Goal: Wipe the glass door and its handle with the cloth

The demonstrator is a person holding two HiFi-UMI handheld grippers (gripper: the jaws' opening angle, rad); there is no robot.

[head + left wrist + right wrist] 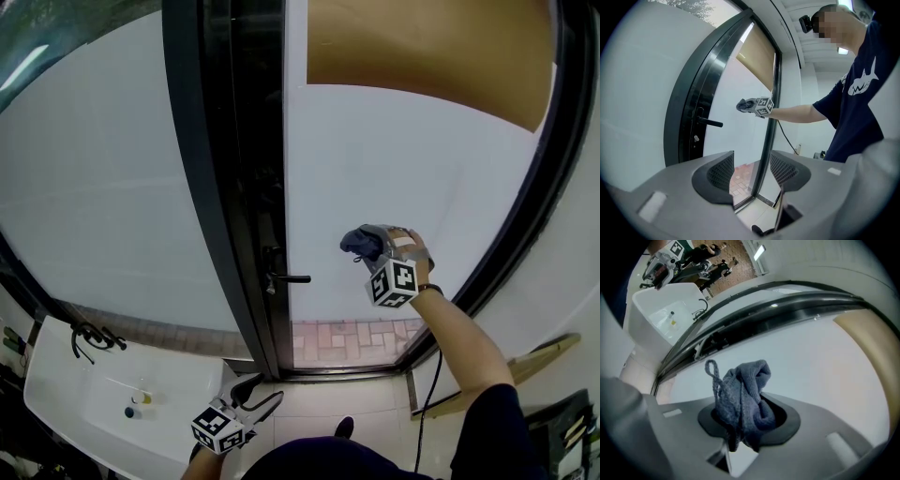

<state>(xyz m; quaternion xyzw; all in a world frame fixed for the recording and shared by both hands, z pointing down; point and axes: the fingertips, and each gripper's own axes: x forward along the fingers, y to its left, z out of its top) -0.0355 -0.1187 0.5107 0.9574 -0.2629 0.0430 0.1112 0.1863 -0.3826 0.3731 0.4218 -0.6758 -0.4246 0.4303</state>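
Two grippers are showing in the head view, and only the right gripper (379,247) is working. Its jaws are clamping a bunched grey-blue cloth (359,241), which is pushing out ahead of them with one loop sticking up. It is hanging in front of the lower middle of the glass door (375,159), close to the pane. I cannot tell whether it is touching the glass.

The left gripper (256,397) is hanging low by the door's bottom corner. Its jaws are standing apart with nothing between them.

The handle (292,278) is lying to the left of the cloth and slightly below it, at the door's dark left edge. Its lever is running level, with its free end pointing toward the right gripper. That gripper is looking like the nearer one, and a short leftward sweep along the lever's length is looking like what the handle will call for.

The right gripper view is giving the clearest look at the grip, with cloth filling the jaws, but the handle is not reading plainly there. The left gripper view is showing the lever jutting out from the door edge. Only the head view is taking in both grippers and the white sink (66,394) at the lower left.
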